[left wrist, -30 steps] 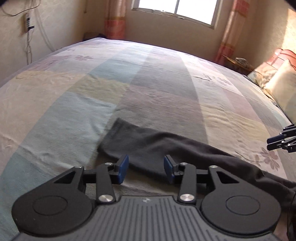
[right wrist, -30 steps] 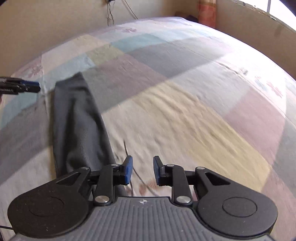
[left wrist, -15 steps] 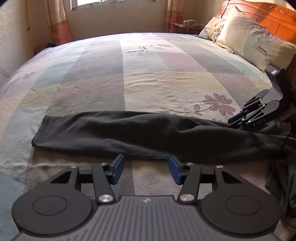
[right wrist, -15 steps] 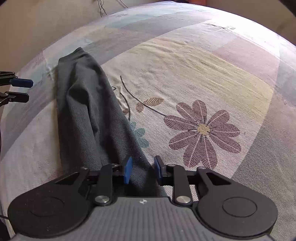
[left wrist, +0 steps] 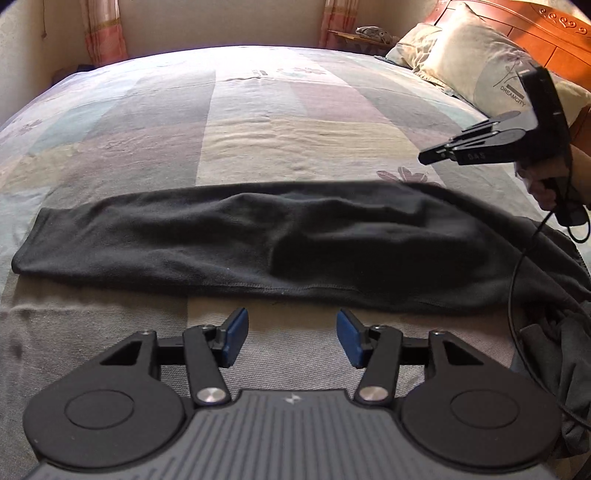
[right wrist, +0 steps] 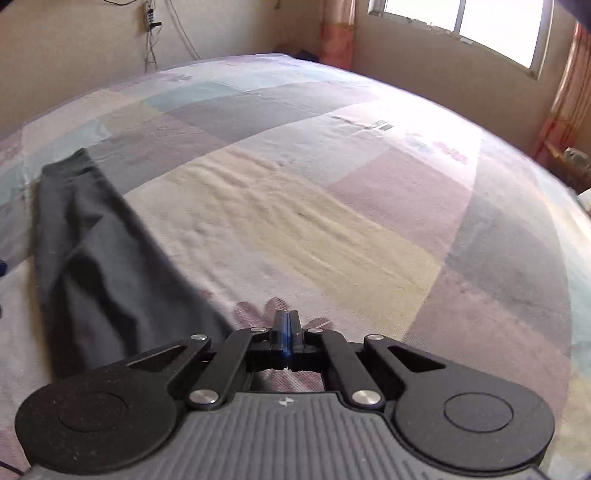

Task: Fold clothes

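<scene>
Just bedspread (left wrist: 258, 122) beyond garment's (left wrist: 258, 240) edge

— What is filling the room?
— A bed (left wrist: 258, 110) in a pastel patchwork cover, pillows (left wrist: 476, 51) leaning on a carved wooden headboard (left wrist: 561, 33).
— And the light?
— Daylight is pouring through the window (right wrist: 480, 26), pink curtains (right wrist: 336, 44) hanging beside cream walls (right wrist: 74, 55).

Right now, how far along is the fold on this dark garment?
Done: the dark garment lies stretched in a long, narrow band across the patchwork bedspread. In hand: nothing. The left gripper is open just short of its near hem, and the right gripper is shut on nothing, off the cloth. Left: the end-to-end folds; bunched dark fabric at the right end looks unsorted.
</scene>
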Demonstrator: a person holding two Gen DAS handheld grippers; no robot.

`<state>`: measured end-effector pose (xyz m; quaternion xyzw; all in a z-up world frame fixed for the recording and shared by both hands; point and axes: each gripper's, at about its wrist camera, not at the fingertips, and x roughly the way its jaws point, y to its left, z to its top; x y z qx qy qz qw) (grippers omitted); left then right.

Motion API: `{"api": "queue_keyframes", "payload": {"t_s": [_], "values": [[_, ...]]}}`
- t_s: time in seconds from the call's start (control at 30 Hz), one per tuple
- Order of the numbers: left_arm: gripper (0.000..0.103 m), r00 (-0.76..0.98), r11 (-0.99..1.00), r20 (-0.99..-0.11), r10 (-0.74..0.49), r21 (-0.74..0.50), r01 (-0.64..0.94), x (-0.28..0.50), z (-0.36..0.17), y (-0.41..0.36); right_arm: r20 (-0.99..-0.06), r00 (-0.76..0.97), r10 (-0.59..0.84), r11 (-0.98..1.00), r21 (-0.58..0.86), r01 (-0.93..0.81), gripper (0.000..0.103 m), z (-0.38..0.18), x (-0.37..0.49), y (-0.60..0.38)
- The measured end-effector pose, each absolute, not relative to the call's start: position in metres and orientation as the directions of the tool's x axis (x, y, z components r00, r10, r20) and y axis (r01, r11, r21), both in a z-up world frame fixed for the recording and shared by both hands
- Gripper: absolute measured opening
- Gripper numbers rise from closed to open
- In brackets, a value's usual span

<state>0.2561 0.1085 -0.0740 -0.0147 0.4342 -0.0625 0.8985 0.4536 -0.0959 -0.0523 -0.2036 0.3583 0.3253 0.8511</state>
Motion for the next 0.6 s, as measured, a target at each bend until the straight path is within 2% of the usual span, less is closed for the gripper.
{"api": "queue_keyframes", "payload": {"t_s": [0.17, 0.3, 0.37, 0.47, 0.53, 0.6], "values": [[0.056, 0.613, 0.993, -0.782, -0.113, -0.07, 0.094, 0.26, -0.077, 0.112, -0.73, 0.458, 0.507, 0.696, 0.034, -0.717, 0.005, -0.044, 0.441, -0.104], [0.059, 0.599, 0.99, -0.797, -0.081, -0.133, -0.043, 0.269, -0.081, 0.14, -0.727, 0.331, 0.602, 0.558, 0.086, -0.826, 0.011, -0.038, 0.392, -0.08], [0.059, 0.599, 0.973, -0.796, -0.088, -0.198, -0.119, 0.272, -0.083, 0.16, -0.742, 0.27, 0.614, 0.474, 0.073, -0.878, 0.014, -0.042, 0.367, -0.059], [0.059, 0.603, 0.931, -0.794, -0.076, -0.273, -0.242, 0.275, -0.084, 0.193, -0.769, 0.214, 0.603, 0.358, 0.021, -0.934, 0.028, -0.056, 0.335, -0.022], [0.06, 0.612, 0.907, -0.787, -0.077, -0.311, -0.285, 0.275, -0.087, 0.209, -0.782, 0.256, 0.569, 0.3, -0.092, -0.95, 0.037, -0.069, 0.316, 0.001], [0.062, 0.621, 0.884, -0.78, -0.083, -0.346, -0.316, 0.275, -0.091, 0.224, -0.785, 0.311, 0.535, 0.258, -0.199, -0.946, 0.038, -0.082, 0.302, 0.021]]}}
